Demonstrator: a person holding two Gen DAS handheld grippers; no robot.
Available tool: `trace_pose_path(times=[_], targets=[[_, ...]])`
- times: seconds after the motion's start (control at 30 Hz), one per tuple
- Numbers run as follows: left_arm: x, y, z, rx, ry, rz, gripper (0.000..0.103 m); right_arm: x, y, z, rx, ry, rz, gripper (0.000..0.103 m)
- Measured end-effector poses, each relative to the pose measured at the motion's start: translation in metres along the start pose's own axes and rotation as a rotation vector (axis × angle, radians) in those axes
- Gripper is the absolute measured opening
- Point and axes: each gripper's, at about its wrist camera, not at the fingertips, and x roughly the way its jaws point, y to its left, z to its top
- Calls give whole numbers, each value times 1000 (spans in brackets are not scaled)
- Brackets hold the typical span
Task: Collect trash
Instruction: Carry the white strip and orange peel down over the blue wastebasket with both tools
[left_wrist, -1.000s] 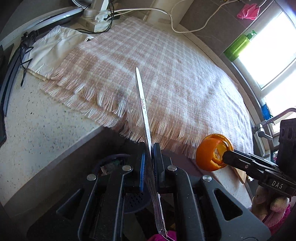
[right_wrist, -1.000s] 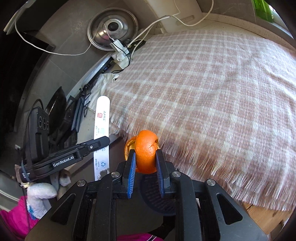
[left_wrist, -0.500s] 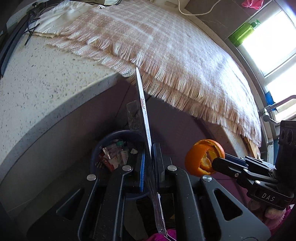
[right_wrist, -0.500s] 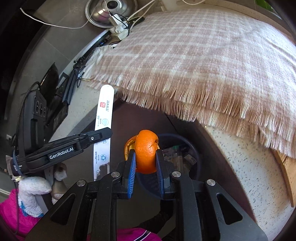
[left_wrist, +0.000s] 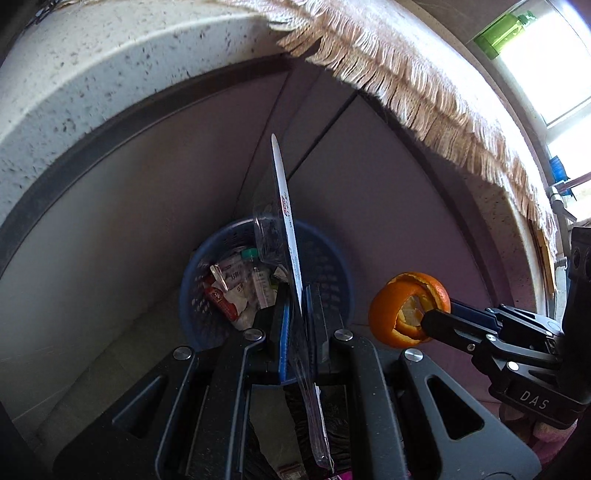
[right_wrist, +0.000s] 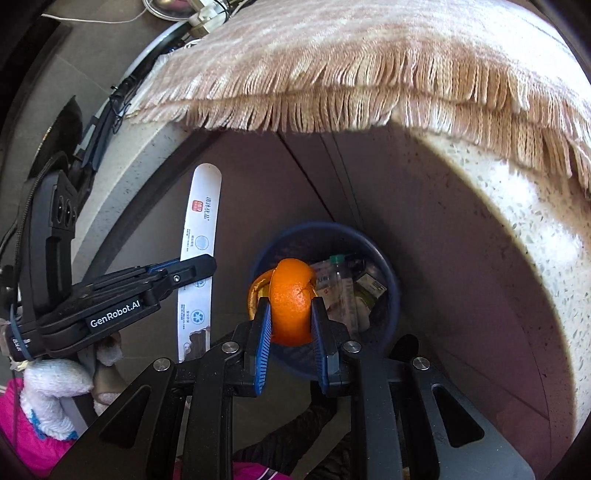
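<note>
Daylight from the blown-out window (left_wrist: 546, 66) at upper right of my left view. The speckled pale stone surface (right_wrist: 524, 229) glares in the right view; the dark purple cabinet front (left_wrist: 147, 221) beneath sits in shadow. Heavy fisheye bending at edges, black vignette corners. Centre sharp, fringe slightly soft.

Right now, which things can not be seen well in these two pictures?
- Bottom of the blue plastic basket: right wrist view, hidden by the orange peel.
- Print on the flat white package: left wrist view, seen edge-on.
- Labels on the trash in the basket: both views, too small.
- Green bottle: left wrist view, overexposed by window light.
</note>
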Motion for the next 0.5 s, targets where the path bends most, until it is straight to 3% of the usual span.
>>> trace_pose_path(times=[0.5], targets=[[32,5,2,-25,26,28,6,35,-13,5,13,31,-46,19]])
